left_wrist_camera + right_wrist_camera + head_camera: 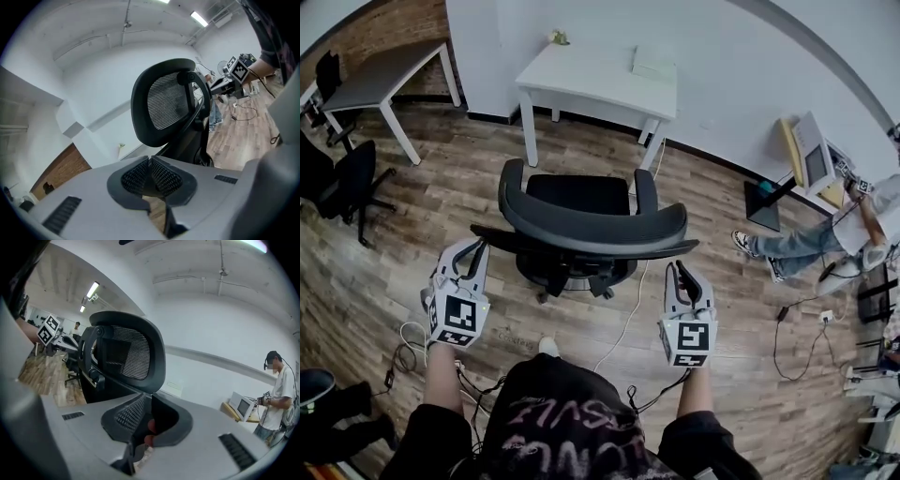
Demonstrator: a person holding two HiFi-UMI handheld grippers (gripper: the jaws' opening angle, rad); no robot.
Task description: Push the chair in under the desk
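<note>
left hand-held gripper (pixel 474 249) closed, beside chair (pixel 591 231)

Bright ceiling lights (pixel 199 18); fisheye distortion, dark corners.

Beyond the chair (pixel 581 230), a small thing (pixel 558 37) on the desk (pixel 591 84) is too small to identify. Right of the chair, the picture's edge cuts off a person (pixel 806 240).

I've got both bare forearms (pixel 441 380) stretched forward, left gripper (pixel 472 246) and right gripper (pixel 681 269) well apart and pointing ahead — each one's jaws drawn together, tips meeting, with nothing caught between them.
</note>
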